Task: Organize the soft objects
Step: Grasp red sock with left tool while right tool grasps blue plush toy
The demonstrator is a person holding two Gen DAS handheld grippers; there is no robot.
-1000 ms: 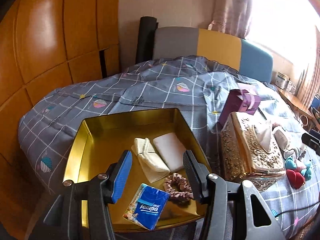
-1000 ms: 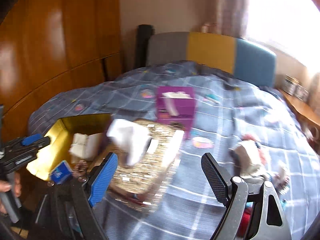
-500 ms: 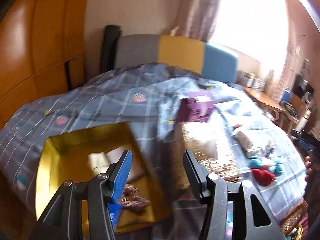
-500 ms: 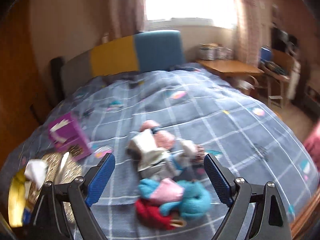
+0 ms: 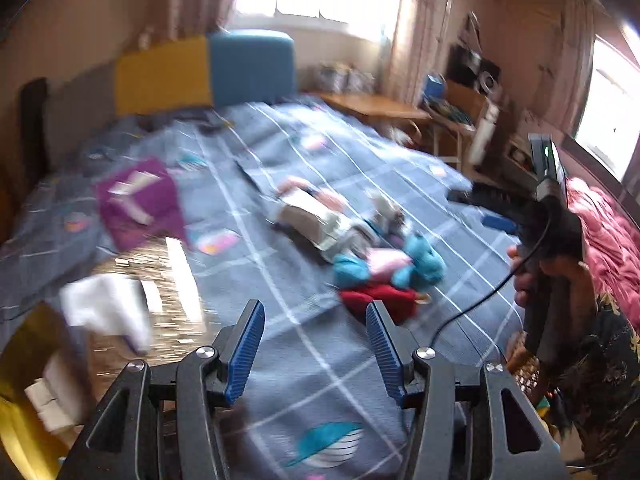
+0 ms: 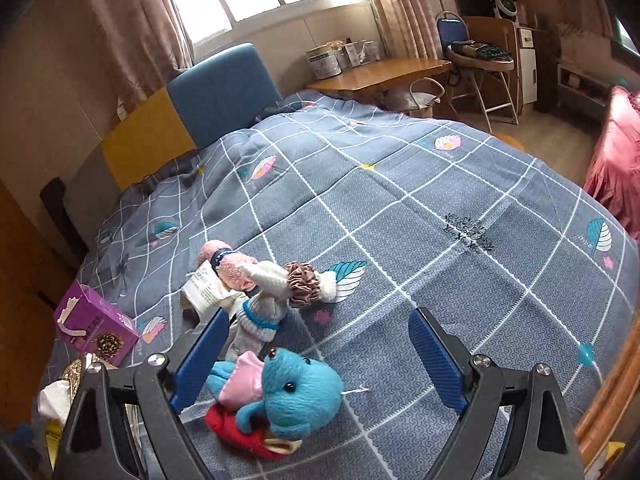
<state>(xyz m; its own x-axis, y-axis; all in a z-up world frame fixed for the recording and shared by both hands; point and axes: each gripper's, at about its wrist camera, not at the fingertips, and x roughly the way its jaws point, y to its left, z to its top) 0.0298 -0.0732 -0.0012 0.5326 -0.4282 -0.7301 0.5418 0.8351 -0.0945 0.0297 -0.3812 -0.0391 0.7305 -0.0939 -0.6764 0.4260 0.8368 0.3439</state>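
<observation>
A blue plush elephant [image 6: 292,396] with a pink ear lies on a red plush [image 6: 236,436] on the grey checked quilt [image 6: 420,216]. Behind it lie rolled socks [image 6: 256,316], a brown scrunchie [image 6: 300,282] and a pink plush [image 6: 232,268]. My right gripper [image 6: 316,360] is open and empty just above the elephant. My left gripper [image 5: 316,348] is open and empty over the quilt, short of the same pile [image 5: 380,264]. The gold tin [image 5: 20,420] sits at the left edge of the blurred left wrist view.
A purple box [image 6: 94,326] and an ornate gold tissue box [image 5: 152,308] stand left of the pile. The headboard [image 6: 216,92] is at the back, a wooden desk [image 6: 380,68] and chair [image 6: 476,60] beyond the bed, pink bedding [image 6: 616,160] at right.
Both grippers have swung right, away from the gold tin and tissue box, toward the plush pile. The right gripper has come closer over the blue elephant. Both stay open.
</observation>
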